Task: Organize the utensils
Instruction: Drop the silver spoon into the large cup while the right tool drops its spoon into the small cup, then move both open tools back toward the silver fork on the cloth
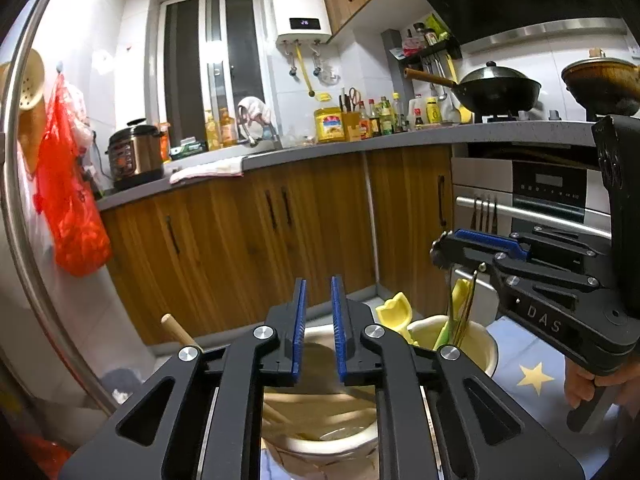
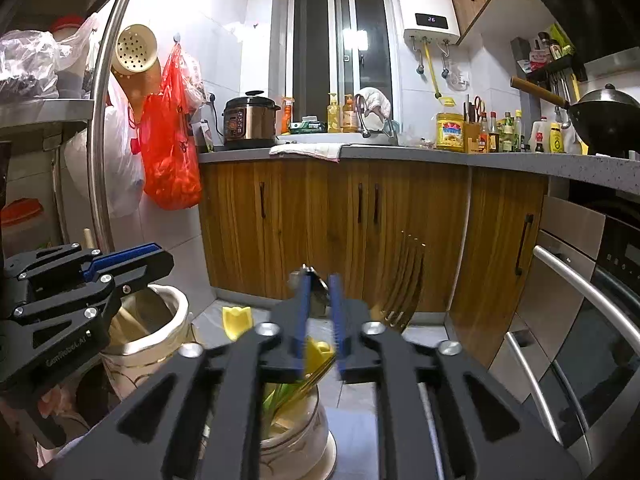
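Two cream ceramic utensil jars stand on a star-patterned cloth. My left gripper [image 1: 319, 292] is open and empty, hovering over the left jar [image 1: 332, 442], which holds wooden utensils [image 1: 320, 412]. My right gripper [image 2: 319, 292] is above the right jar [image 2: 296, 444]; it also shows in the left wrist view [image 1: 444, 250]. The right jar [image 1: 486, 344] holds yellow and green utensils [image 1: 394, 312]. A blurred metal fork [image 2: 404, 284] stands just right of the right fingers; something metallic sits between the blue pads, but whether they grip it is unclear.
Wooden kitchen cabinets [image 1: 280, 216] run under a grey counter [image 1: 360, 140] ahead. An oven [image 1: 552, 196] with a steel handle stands at right. A red bag [image 1: 68, 200] hangs at left beside a metal rack pole [image 2: 104, 140].
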`<state>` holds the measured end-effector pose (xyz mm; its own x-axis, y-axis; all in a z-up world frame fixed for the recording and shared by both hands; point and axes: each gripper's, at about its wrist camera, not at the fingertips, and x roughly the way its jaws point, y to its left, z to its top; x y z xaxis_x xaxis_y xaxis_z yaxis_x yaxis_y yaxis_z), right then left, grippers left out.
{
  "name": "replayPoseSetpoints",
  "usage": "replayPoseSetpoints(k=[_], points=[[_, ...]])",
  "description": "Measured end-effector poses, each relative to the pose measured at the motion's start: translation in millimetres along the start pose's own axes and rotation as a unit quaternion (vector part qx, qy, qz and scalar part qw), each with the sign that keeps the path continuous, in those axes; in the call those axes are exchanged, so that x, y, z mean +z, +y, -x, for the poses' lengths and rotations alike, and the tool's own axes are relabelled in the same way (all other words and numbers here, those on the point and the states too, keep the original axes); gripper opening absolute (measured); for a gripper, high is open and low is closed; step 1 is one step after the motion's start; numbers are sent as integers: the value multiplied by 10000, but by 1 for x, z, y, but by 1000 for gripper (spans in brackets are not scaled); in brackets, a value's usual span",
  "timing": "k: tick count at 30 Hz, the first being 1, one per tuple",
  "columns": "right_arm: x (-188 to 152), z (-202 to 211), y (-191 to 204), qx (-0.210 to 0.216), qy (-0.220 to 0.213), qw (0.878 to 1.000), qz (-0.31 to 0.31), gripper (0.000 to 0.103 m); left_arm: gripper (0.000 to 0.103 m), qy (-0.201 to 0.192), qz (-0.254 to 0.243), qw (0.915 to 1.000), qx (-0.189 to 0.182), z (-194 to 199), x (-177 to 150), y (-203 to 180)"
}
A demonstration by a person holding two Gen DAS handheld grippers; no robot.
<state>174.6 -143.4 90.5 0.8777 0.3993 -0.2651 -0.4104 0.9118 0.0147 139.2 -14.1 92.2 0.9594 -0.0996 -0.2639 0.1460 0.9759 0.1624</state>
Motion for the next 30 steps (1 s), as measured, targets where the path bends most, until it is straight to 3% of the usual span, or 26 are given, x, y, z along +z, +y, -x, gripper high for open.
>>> replayPoseSetpoints(k=[3,8,12,16,20,30], points=[[2,3,-1,35,-29,10000,-62,28,22,-24,0,10000,2,3,2,-1],[14,21,-5,-37,-125,9998,-126,48,45,-118,71,9999,28,16,10,-1],[26,44,-12,-24,-114,9995,-288,76,58,-207,165,9996,120,36,18,5],[38,71,-18,23,19,9991,-419,96,80,-281,386,9986,214,62,27,14],[45,99,-17,-41,84,9989,-453,97,92,-248,535,9977,339,88,30,18],[16,142,-6,-235,640,9947,-773,98,96,302,652,9966,413,124,4,1]])
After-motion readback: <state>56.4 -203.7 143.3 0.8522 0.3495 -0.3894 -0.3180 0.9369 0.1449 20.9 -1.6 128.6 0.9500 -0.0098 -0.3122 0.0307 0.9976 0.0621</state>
